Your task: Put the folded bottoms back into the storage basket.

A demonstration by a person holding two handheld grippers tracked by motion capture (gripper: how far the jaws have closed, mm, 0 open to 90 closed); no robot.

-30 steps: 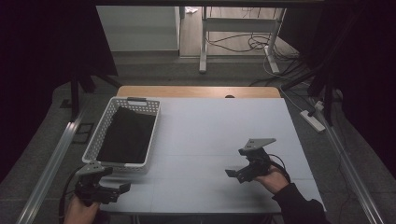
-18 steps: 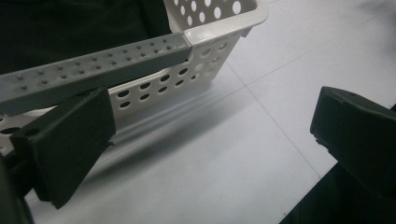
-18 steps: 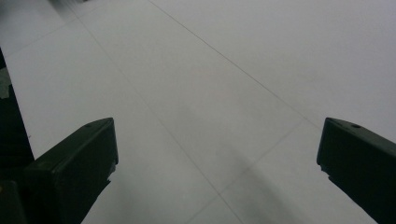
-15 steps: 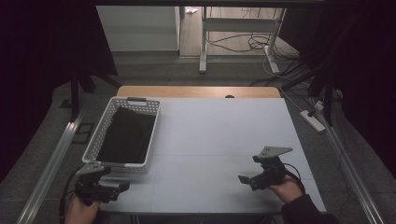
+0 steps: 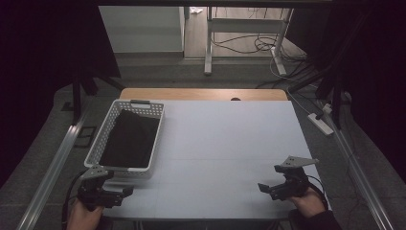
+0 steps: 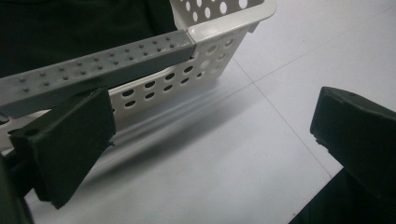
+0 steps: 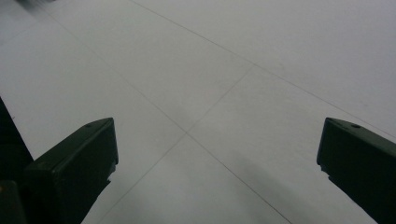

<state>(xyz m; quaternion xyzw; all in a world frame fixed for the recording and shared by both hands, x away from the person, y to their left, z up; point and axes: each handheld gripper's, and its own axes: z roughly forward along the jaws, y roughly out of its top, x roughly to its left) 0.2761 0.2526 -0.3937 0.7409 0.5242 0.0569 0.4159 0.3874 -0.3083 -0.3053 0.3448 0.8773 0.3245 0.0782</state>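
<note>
A white perforated basket (image 5: 95, 149) stands at the table's left side, and a black cloth (image 5: 129, 141) lies inside it. My left gripper (image 5: 119, 193) rests at the near left corner, just in front of the basket's near end, open and holding nothing. In the left gripper view its jaws (image 6: 215, 126) stand wide apart beside the basket wall (image 6: 210, 51) and its grey handle (image 6: 102, 65); the cloth (image 6: 70, 23) shows dark above. My right gripper (image 5: 271, 179) sits near the front right edge, open over bare white tabletop (image 7: 217, 140).
The white table surface (image 5: 220, 143) has a wooden strip (image 5: 201, 94) along its far edge. A metal rail (image 5: 52, 163) runs along the floor at the left. A power strip (image 5: 320, 122) lies on the floor at the right, with desk legs and cables beyond.
My right gripper has drawn back toward the near right corner of the table, still open. The left gripper has barely moved.
</note>
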